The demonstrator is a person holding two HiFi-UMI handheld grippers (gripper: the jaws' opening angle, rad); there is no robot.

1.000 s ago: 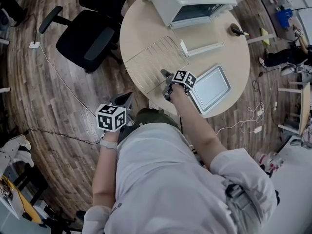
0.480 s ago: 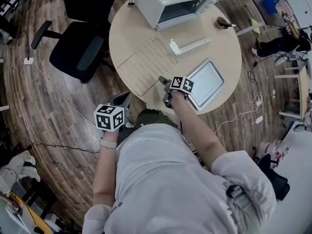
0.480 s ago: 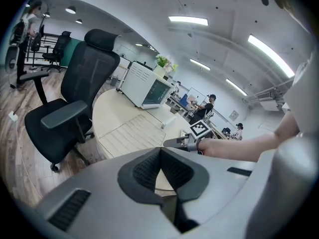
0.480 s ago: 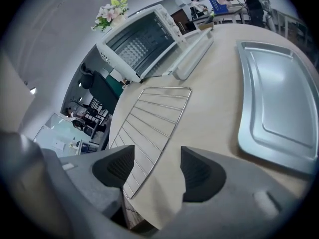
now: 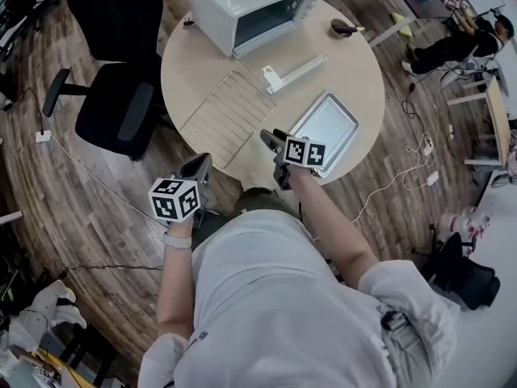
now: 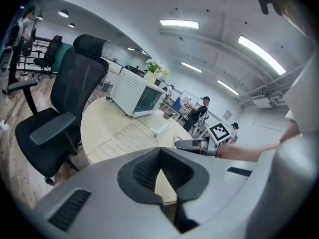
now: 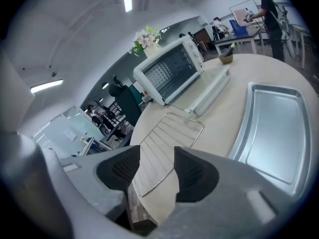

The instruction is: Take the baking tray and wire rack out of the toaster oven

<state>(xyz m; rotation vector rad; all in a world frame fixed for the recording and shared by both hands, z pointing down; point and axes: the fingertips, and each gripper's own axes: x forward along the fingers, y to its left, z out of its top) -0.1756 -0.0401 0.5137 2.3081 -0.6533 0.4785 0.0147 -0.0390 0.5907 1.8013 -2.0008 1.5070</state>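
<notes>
The white toaster oven (image 5: 250, 6) stands at the back of the round table (image 5: 194, 63) with its door (image 5: 295, 71) folded down. The wire rack (image 5: 226, 115) lies flat on the table's left part and the silver baking tray (image 5: 327, 126) lies flat on the right. My right gripper (image 5: 273, 139) hovers over the table's near edge between them. Its jaws are closing with nothing in them; the rack (image 7: 167, 141) shows through the gap, with the tray (image 7: 274, 128) to the right. My left gripper (image 5: 200, 165) hangs off the table's front left, shut and empty.
A black office chair (image 5: 121, 103) stands left of the table. A small dark object (image 5: 343, 29) lies at the table's back right. Cables run over the wood floor (image 5: 65, 192). Flowers (image 7: 144, 38) sit on the oven, and people work at desks far right.
My right gripper has lifted away from the rack's near corner and drawn back over the table edge, its jaws narrower. The left gripper has shifted slightly towards the table.
</notes>
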